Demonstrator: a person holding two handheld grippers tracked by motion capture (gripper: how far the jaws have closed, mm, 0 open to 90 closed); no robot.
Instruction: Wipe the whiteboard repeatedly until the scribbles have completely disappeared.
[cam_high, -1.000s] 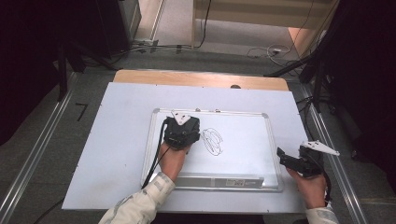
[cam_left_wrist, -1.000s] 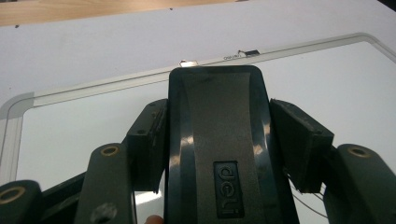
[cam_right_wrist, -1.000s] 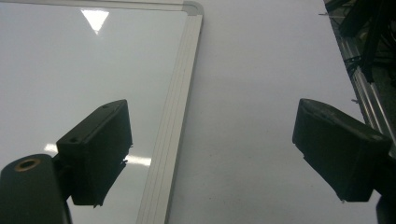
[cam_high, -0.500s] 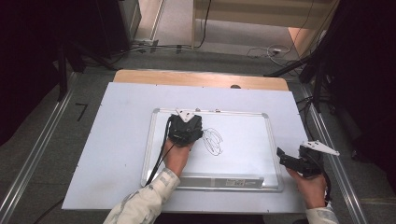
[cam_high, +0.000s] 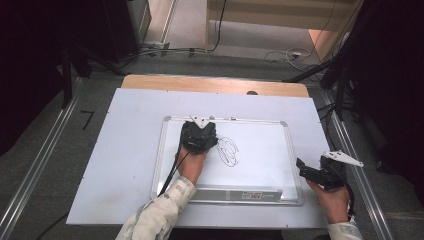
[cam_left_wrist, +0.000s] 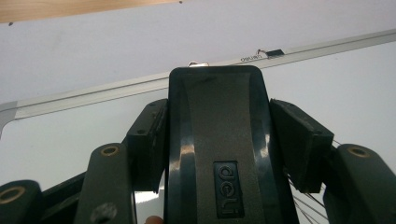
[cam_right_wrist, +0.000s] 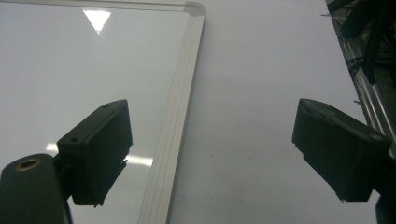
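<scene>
A framed whiteboard (cam_high: 260, 150) lies flat on the white table top (cam_high: 125, 150), with a black pen scribble (cam_high: 227, 151) near its middle. My left gripper (cam_high: 199, 136) is over the board's upper left part, just left of the scribble. It is shut on a black whiteboard eraser (cam_left_wrist: 217, 140), with both pads (cam_left_wrist: 147, 140) pressing its long sides. A few scribble lines (cam_left_wrist: 308, 205) show beside its right jaw. My right gripper (cam_high: 305, 167) hovers at the board's right frame (cam_right_wrist: 180, 116). Its jaws stand wide open with nothing between them (cam_right_wrist: 210, 140).
A wooden strip (cam_high: 215, 84) runs along the table's far edge. Metal rails (cam_high: 40, 165) flank the table on both sides. Cables (cam_high: 280, 55) and dark stands sit on the floor beyond. White table shows left of the board and to its right (cam_right_wrist: 261, 93).
My left gripper has drifted a little to the right and up the board with the eraser, closer to the scribble. The right gripper has stayed where it was.
</scene>
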